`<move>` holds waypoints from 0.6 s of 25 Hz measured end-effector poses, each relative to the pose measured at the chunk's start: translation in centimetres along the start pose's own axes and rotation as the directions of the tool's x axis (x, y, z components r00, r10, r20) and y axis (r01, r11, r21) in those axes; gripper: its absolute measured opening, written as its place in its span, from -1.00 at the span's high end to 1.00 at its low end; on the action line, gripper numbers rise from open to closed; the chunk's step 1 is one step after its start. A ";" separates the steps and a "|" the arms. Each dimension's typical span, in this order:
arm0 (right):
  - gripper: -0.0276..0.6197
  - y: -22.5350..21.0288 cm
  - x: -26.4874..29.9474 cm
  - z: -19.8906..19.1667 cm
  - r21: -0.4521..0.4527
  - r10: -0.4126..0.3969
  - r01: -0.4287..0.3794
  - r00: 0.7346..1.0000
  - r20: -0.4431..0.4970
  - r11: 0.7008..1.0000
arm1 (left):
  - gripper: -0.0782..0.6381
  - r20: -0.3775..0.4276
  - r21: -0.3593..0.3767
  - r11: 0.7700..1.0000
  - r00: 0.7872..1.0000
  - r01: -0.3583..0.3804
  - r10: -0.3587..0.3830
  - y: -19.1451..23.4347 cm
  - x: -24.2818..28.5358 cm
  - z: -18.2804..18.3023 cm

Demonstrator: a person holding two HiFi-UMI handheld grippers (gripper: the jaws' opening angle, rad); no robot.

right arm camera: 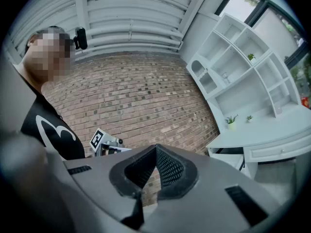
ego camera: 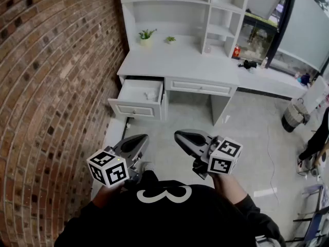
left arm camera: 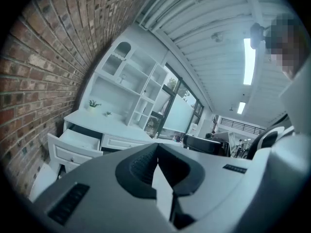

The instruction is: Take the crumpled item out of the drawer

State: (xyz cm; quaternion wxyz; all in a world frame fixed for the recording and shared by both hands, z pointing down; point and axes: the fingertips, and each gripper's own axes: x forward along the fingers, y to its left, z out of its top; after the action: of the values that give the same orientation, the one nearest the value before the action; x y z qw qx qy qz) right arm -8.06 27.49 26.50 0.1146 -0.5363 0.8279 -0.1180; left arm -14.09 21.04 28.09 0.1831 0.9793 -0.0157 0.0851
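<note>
A white desk stands against the brick wall, some way ahead of me. Its left drawer is pulled open, and a small crumpled white item lies inside near its right side. Both grippers hang close to my body, well short of the drawer. My left gripper is shut with nothing in it, its jaw tips meeting in the left gripper view, where the open drawer shows at the far left. My right gripper is also shut and empty, and it points toward the brick wall.
A brick wall runs along the left. White shelves rise over the desk, with two small potted plants on the desktop. A closed middle drawer sits right of the open one. A bin and a person are at far right.
</note>
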 end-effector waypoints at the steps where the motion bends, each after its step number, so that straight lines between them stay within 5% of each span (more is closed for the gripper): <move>1: 0.89 0.0 0.0 -0.1 -0.001 -0.001 0.001 1.000 -0.001 1.000 | 0.77 -0.002 -0.002 1.000 1.000 0.001 -0.001 0.1 0.0 -0.1; 15: 0.88 -2.9 -0.4 -1.1 0.055 -0.072 0.071 0.997 0.011 0.996 | 0.77 -0.049 -0.070 0.997 0.999 0.021 -0.024 2.1 2.6 -2.2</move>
State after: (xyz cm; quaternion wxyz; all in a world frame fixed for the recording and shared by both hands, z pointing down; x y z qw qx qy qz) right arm -5.81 26.80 28.51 0.1300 -0.5629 0.8040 -0.1410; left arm -12.03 19.89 31.25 0.2184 0.9700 -0.0031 0.1066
